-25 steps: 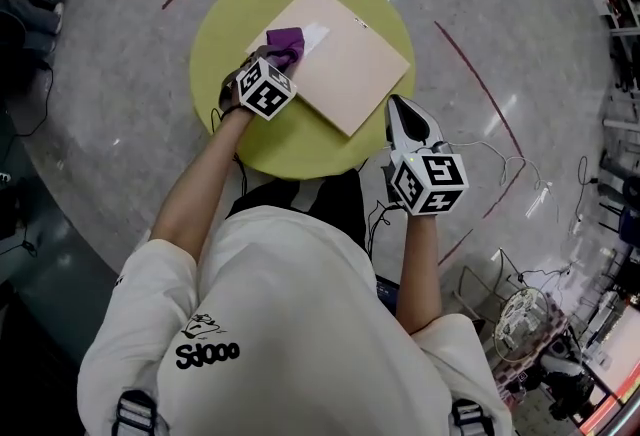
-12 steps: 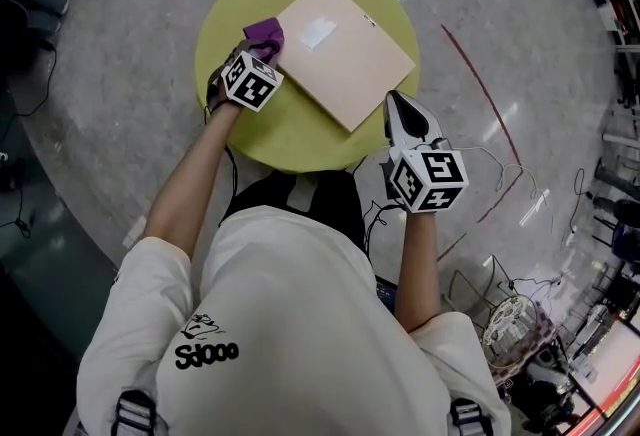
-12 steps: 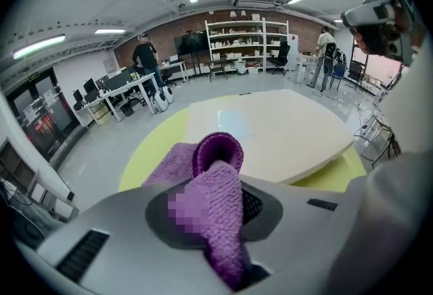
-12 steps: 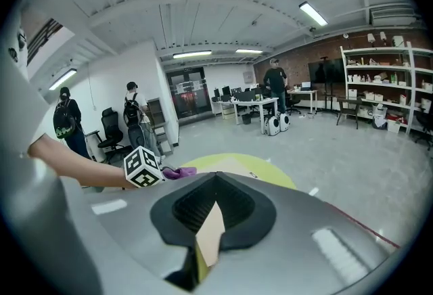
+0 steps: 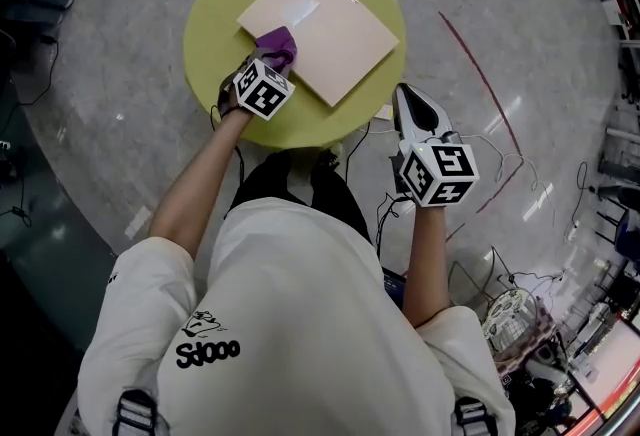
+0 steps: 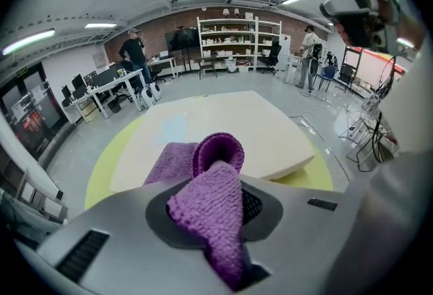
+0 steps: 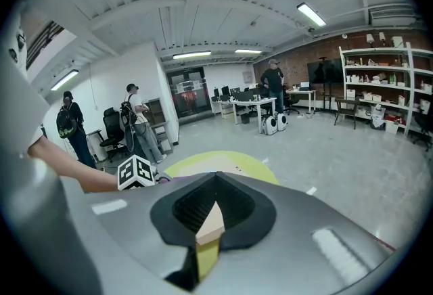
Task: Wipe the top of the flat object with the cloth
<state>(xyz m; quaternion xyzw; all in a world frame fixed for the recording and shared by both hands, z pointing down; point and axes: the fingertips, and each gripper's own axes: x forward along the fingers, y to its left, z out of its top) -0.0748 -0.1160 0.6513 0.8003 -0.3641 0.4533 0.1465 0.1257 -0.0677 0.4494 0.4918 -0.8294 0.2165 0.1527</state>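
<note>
Left claw (image 5: 268, 64) gripped a purple terry cloth (image 5: 277, 45) on the tan flat board's (image 5: 330, 24) near-left corner; right claw (image 5: 408, 99) hung apparently clenched beside the round yellow bench (image 5: 215, 14).

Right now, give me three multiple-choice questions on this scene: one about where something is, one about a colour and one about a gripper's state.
1. Where does the cloth rest?
A. on the floor
B. on the near left corner of the flat board
C. on a shelf

2. What colour is the round table?
A. yellow-green
B. red
C. white

3. What is the state of the left gripper?
A. open and empty
B. shut on the cloth
C. out of view

Answers:
1 B: the head view shows the purple cloth on the board's corner, just ahead of the left gripper.
2 A: the tabletop around the board is yellow-green.
3 B: the left gripper view shows the cloth pinched between the jaws.
</note>
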